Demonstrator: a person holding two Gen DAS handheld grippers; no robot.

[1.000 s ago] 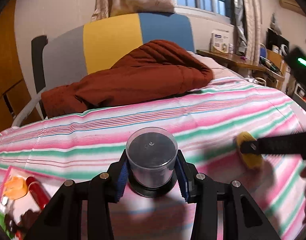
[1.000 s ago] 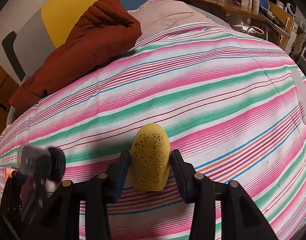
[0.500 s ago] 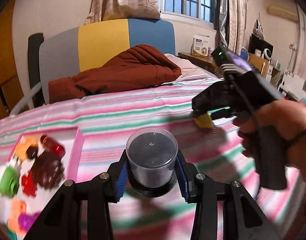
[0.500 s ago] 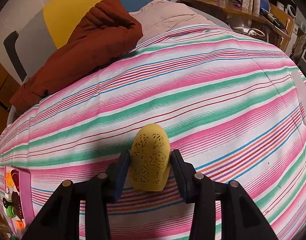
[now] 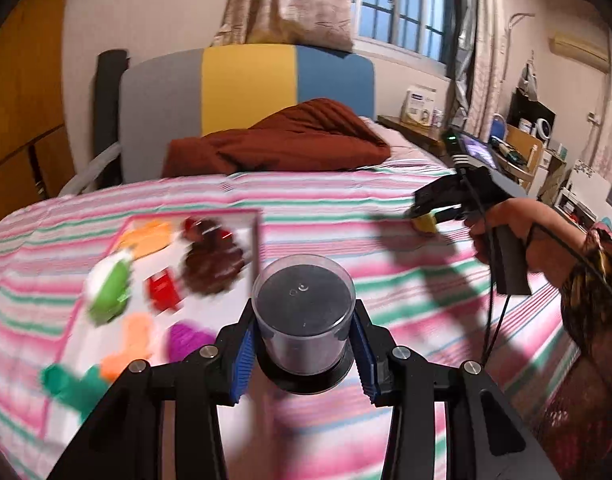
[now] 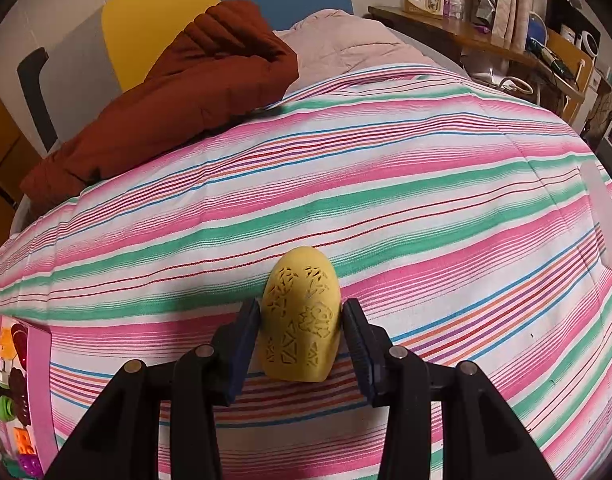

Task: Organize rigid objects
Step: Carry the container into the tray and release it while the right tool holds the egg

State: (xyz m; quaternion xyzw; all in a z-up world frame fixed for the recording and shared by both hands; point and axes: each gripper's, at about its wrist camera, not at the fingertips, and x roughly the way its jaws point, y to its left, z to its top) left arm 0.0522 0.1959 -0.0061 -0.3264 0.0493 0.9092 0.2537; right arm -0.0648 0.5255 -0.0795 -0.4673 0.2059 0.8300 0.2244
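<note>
Toys fill a pink tray that lies on the striped bedspread, off to the left. The toys look blurry in the left view, so I can only say there are green, red, orange, purple and brown shapes in it.

The left gripper squeezes a clear round tub with a black base. Both blue pads press on its sides. The tub is held up above the bed, just beside the right edge of the tray.

The right gripper pinches a yellow egg with cut-out patterns on its shell. The egg points away from the camera and sits low over the pink and green stripes, but I cannot tell if it touches them. In the left view, a hand holds that gripper, well apart from the tray.

A brown blanket is bunched up at the far end of the bed, near the grey, yellow and blue headboard.
</note>
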